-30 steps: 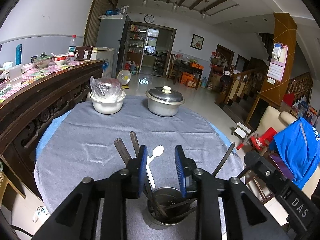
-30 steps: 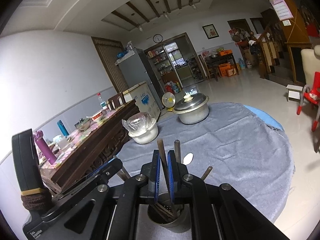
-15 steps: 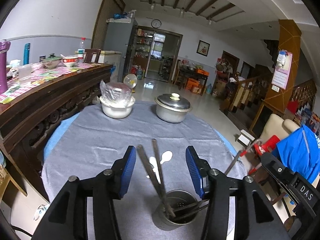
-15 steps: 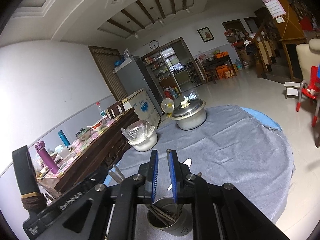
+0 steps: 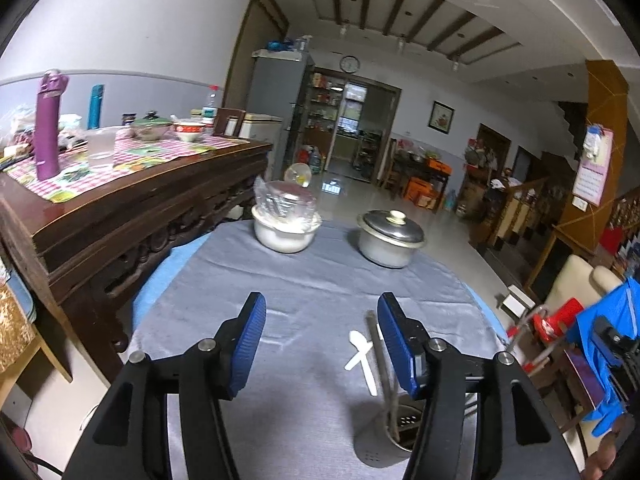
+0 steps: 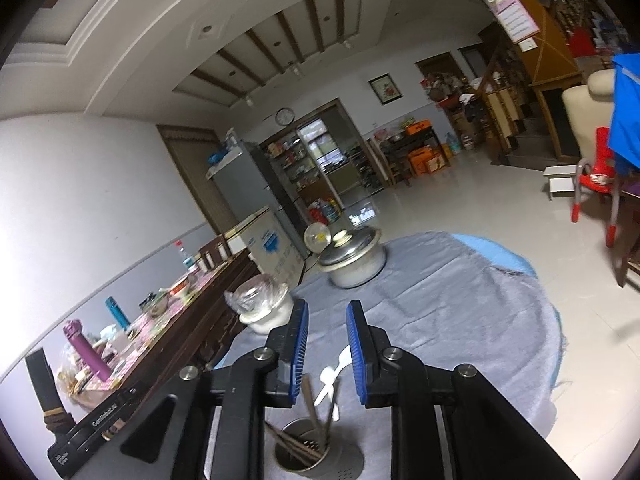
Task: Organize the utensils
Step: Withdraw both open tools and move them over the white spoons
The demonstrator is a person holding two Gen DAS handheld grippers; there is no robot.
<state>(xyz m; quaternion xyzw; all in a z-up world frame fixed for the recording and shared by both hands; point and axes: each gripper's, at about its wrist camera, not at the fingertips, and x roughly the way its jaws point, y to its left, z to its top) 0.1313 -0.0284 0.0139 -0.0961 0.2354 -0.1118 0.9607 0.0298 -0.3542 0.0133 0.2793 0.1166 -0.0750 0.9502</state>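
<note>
1. At the far left stands a dark carved sideboard (image 5: 132,216), carrying a purple bottle (image 5: 47,124), a teal bottle (image 5: 95,106) and some bowls on a checked cloth.
2. The left claw (image 5: 320,344) hangs over the grey cloth of the round table (image 5: 312,280). Its jaws have just been opening and stand wide, with only bare cloth between the blue pads (image 5: 248,344).
3. Beyond it, at the far edge of the table, sits a white bowl (image 5: 286,232) covered in clear plastic, and to its right a lidded metal pot (image 5: 390,240).
4. A metal utensil holder (image 5: 390,436) stands on the table at the near edge, just right of the left claw's right finger and partly hidden by it. Chopsticks (image 5: 380,360) and two white spoons (image 5: 362,354) stand in it, leaning.
5. The right claw (image 6: 327,350) is above and slightly behind the same holder (image 6: 308,452). Its jaws have just been opening to a narrow gap; nothing is gripped, and the spoons (image 6: 332,376) and chopsticks (image 6: 310,400) show below and beyond the pads without touching them.
6. To the right, off the table, a red chair (image 6: 596,184) stands on the pale tiled floor (image 6: 460,200).
</note>
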